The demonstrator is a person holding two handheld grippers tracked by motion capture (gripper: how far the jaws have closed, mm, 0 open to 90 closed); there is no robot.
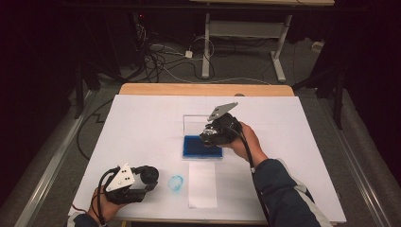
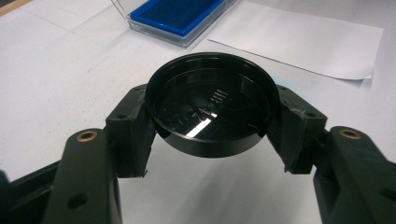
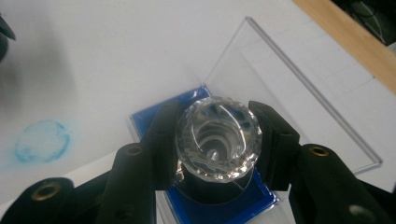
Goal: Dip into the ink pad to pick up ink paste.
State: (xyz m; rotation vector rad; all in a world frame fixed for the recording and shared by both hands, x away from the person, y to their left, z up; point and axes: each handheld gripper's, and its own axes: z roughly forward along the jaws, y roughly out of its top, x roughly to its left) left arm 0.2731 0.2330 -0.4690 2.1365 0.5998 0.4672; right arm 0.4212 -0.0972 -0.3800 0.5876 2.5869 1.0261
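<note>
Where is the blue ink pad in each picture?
High view: blue ink pad at table centre, under the right hand-held gripper.
Left gripper view: top edge, beyond the black cap.
Right gripper view: bottom centre, beneath the clear stamp.
Shared landmark: white paper slip.

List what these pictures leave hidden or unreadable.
- Stamp face: the right gripper holds the clear-handled stamp over the blue ink pad; in the right gripper view the handle hides the face and whether it touches the pad.
- Black cap in the left gripper: its raised lettering is too glare-blurred to read in the left gripper view.
- Blue stamped ring: too small in the high view to show its design.
</note>
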